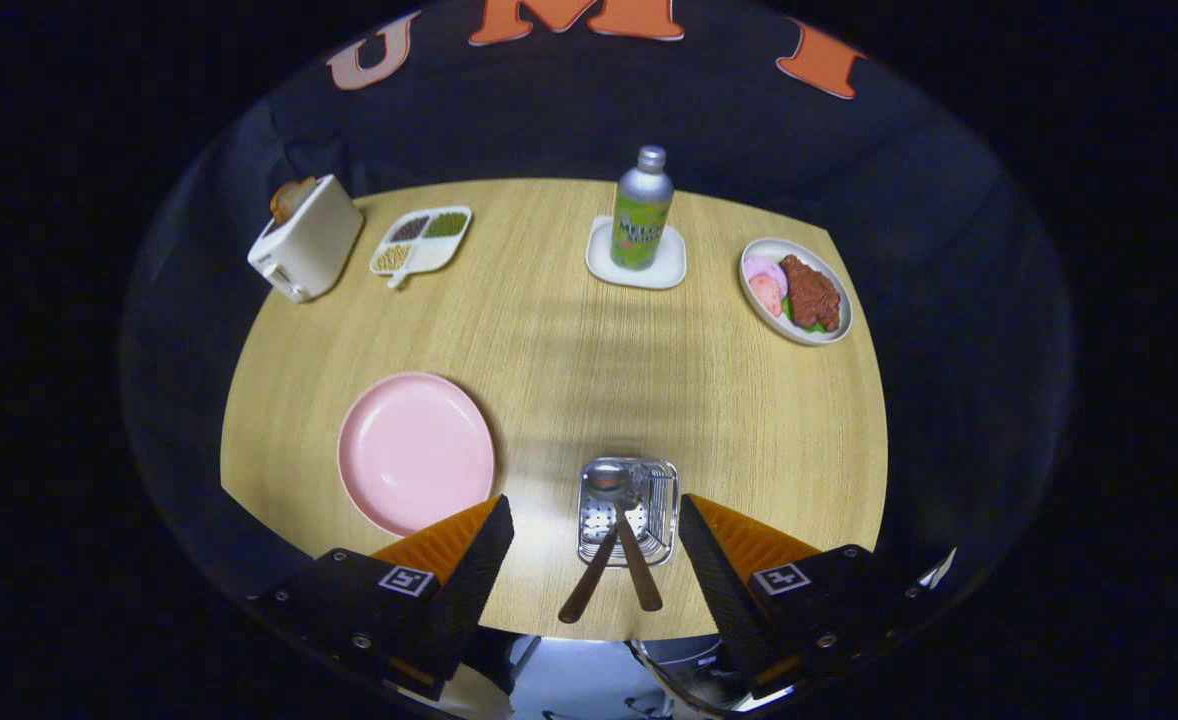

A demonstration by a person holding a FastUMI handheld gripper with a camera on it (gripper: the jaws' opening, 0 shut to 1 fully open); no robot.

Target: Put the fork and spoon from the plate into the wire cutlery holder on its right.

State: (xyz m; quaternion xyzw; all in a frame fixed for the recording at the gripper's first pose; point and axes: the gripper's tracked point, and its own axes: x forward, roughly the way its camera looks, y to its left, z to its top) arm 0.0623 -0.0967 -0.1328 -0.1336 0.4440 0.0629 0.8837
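Note:
The wire cutlery holder stands on the wooden table, between and just ahead of my fingers. Two utensils with dark brown handles, the fork and the spoon, stand in it with their handles crossing and leaning toward me. The pink plate lies bare to the left of the holder, just beyond my left finger. My gripper hovers above the near table edge, open and holding nothing.
Farther back stand a metal bottle on a white coaster, a plate of food to the right, a divided dish of beans and a white toaster with bread to the left.

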